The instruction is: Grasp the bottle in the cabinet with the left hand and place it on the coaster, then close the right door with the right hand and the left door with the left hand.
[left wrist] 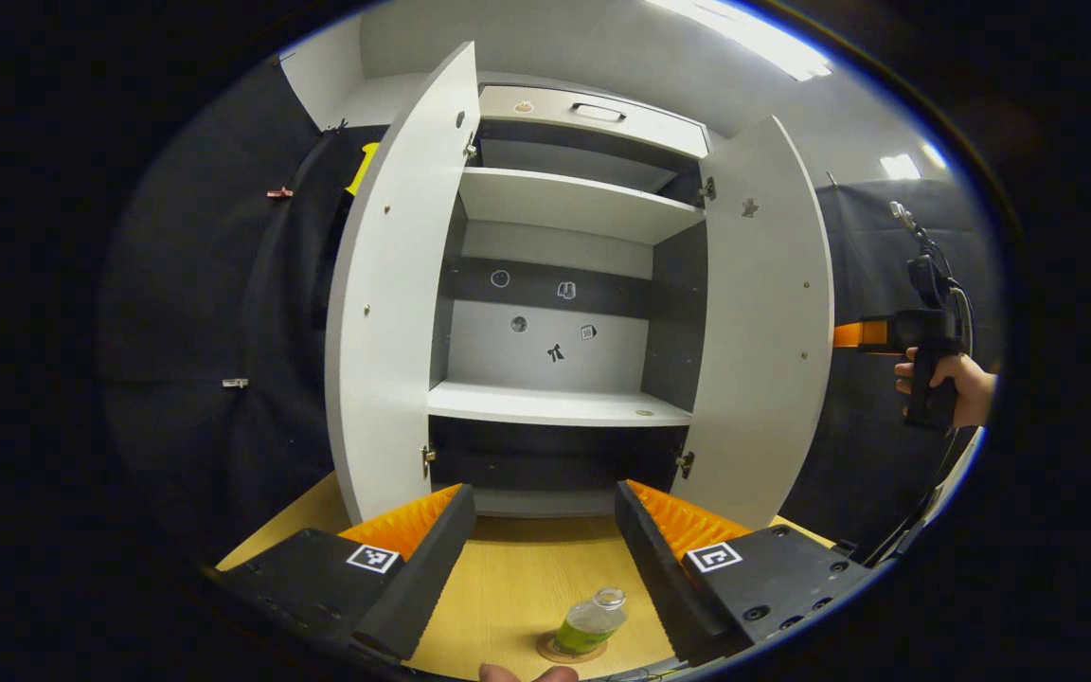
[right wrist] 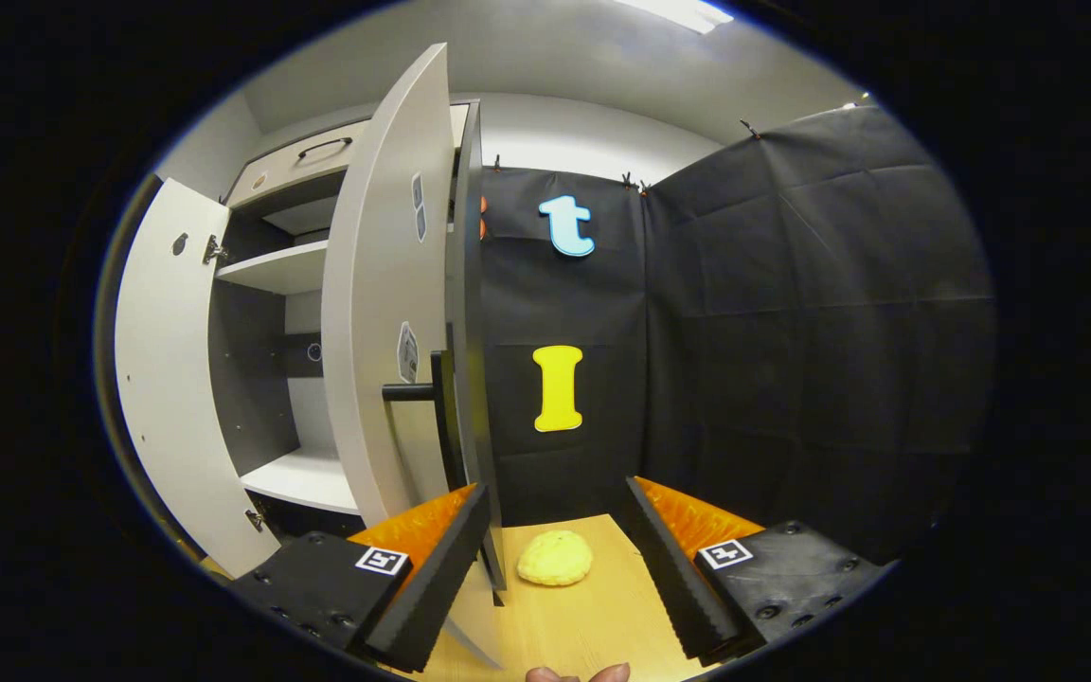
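A small clear bottle (left wrist: 591, 621) with green liquid stands on a round coaster (left wrist: 568, 650) on the wooden table, low between my left gripper's (left wrist: 545, 554) open fingers and apart from them. The white cabinet (left wrist: 555, 313) stands ahead with both doors wide open: left door (left wrist: 394, 313), right door (left wrist: 765, 332). In the left gripper view the other gripper (left wrist: 920, 346) is held by a hand to the right of the right door. In the right gripper view my right gripper (right wrist: 555, 559) is open, its left finger close by the right door's (right wrist: 384, 341) outer face, below the black handle (right wrist: 418, 390).
A yellow sponge-like lump (right wrist: 555, 557) lies on the table between the right gripper's fingers, near the cabinet's side. Black cloth walls close in the booth on both sides. The cabinet's shelves (left wrist: 555, 405) are bare; a drawer (left wrist: 593, 116) sits at its top.
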`<state>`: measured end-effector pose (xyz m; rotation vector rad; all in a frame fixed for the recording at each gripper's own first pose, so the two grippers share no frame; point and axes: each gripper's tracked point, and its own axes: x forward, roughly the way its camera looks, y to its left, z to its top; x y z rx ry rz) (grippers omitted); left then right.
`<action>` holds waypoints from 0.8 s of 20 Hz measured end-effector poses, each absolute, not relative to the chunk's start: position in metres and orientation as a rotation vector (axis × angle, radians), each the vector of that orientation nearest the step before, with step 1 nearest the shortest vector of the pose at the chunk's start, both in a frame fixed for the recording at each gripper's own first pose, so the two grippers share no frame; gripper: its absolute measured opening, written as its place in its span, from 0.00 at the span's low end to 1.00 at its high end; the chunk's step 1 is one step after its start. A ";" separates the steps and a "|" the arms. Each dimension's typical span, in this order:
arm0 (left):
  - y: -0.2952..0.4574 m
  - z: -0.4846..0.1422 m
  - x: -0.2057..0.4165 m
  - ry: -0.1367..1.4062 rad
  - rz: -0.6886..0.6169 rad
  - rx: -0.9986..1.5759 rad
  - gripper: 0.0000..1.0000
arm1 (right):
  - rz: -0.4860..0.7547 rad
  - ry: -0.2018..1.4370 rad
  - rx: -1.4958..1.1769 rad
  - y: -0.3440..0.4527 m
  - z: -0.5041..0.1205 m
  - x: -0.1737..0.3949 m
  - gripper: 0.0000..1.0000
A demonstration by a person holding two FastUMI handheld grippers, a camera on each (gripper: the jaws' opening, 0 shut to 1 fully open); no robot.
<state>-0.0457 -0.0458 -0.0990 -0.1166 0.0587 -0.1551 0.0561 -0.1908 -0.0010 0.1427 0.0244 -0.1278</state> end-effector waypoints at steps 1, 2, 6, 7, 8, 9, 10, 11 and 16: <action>-0.043 -0.098 -0.047 0.060 -0.151 -0.113 0.95 | -0.119 0.024 0.159 -0.186 -0.001 0.055 0.96; -0.040 -0.099 -0.048 0.062 -0.152 -0.108 0.95 | -0.112 0.027 0.172 -0.179 -0.002 0.055 0.96; -0.025 -0.097 -0.048 0.053 -0.152 -0.112 0.95 | -0.047 0.027 0.191 -0.135 0.000 0.055 0.97; -0.022 -0.096 -0.047 0.051 -0.152 -0.113 0.95 | -0.023 0.027 0.191 -0.123 0.000 0.055 0.97; -0.017 -0.094 -0.046 0.046 -0.151 -0.112 0.95 | -0.004 0.027 0.191 -0.111 0.000 0.056 0.97; -0.013 -0.092 -0.046 0.042 -0.150 -0.108 0.95 | 0.014 0.027 0.190 -0.098 0.000 0.057 0.98; -0.009 -0.092 -0.046 0.039 -0.148 -0.104 0.94 | 0.034 0.029 0.190 -0.084 0.001 0.060 0.97; -0.005 -0.091 -0.046 0.038 -0.148 -0.101 0.95 | 0.048 0.034 0.194 -0.074 0.001 0.063 0.97; 0.018 -0.091 -0.048 0.043 -0.130 -0.086 0.94 | 0.111 0.056 0.175 -0.016 -0.005 0.084 0.97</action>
